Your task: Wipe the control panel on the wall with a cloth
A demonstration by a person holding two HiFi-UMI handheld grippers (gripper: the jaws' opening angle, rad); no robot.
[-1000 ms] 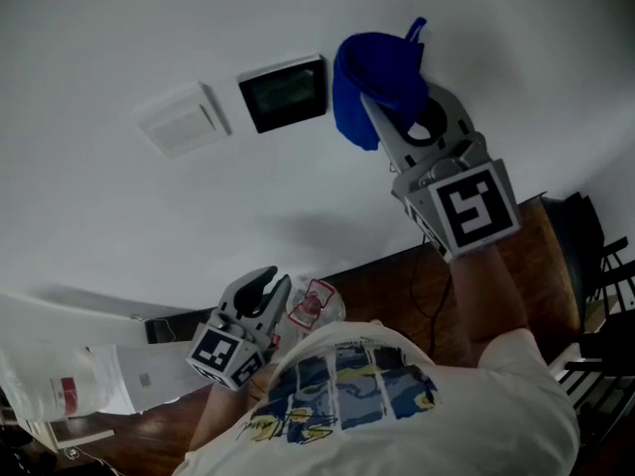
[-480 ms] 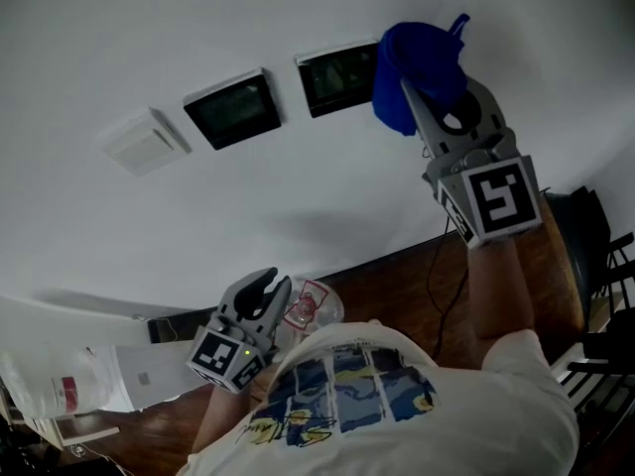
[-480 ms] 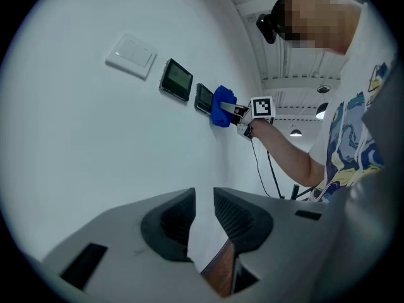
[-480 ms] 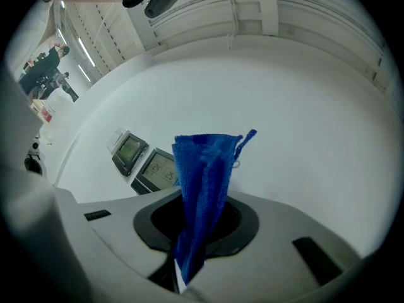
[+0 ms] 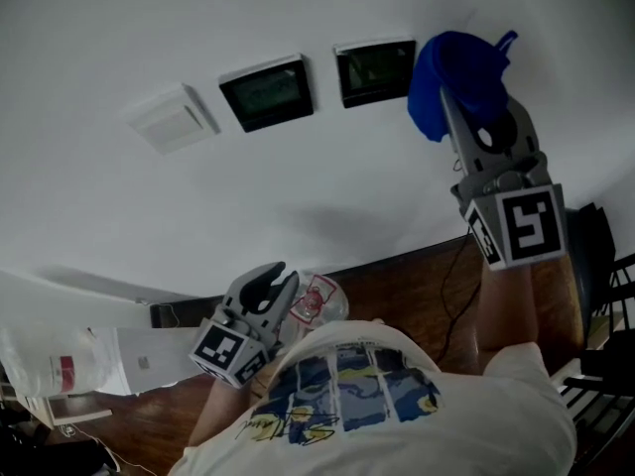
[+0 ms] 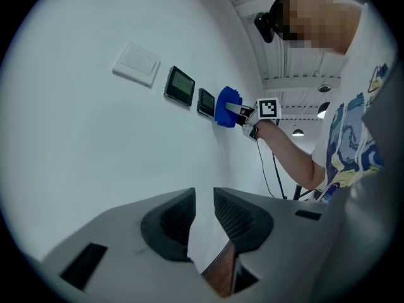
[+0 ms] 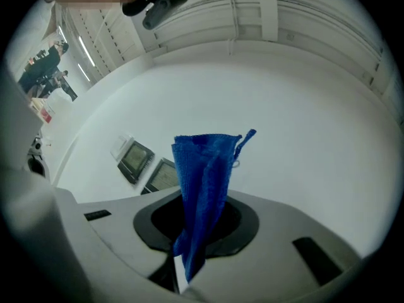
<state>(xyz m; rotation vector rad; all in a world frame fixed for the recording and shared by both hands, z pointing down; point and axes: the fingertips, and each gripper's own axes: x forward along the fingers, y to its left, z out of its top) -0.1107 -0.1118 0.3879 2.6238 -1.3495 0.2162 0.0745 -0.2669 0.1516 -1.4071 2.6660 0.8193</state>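
Note:
Two dark control panels [image 5: 266, 92] [image 5: 375, 71] hang side by side on the white wall, right of a white switch plate [image 5: 174, 117]. My right gripper [image 5: 464, 102] is raised and shut on a bunched blue cloth [image 5: 456, 77], which lies against the wall just right of the right-hand panel. In the right gripper view the cloth [image 7: 205, 188] stands up between the jaws, with both panels [image 7: 134, 159] [image 7: 163, 177] to its left. My left gripper [image 5: 268, 284] hangs low by my body, jaws nearly together with a slim gap and nothing between them [image 6: 203, 207]. From there I see the cloth [image 6: 226, 108] far off.
Brown wooden flooring [image 5: 397, 286] runs along the foot of the wall, with a thin cable [image 5: 442, 296] hanging over it. A white plastic bag [image 5: 60, 375] lies at the lower left. A crumpled clear wrapper [image 5: 316, 300] sits beside my left gripper. Dark chair frames [image 5: 605, 266] stand at the right edge.
My right gripper has slid the blue cloth rightward along the wall, off the right-hand panel, which now shows fully. The left gripper has stayed low and still.

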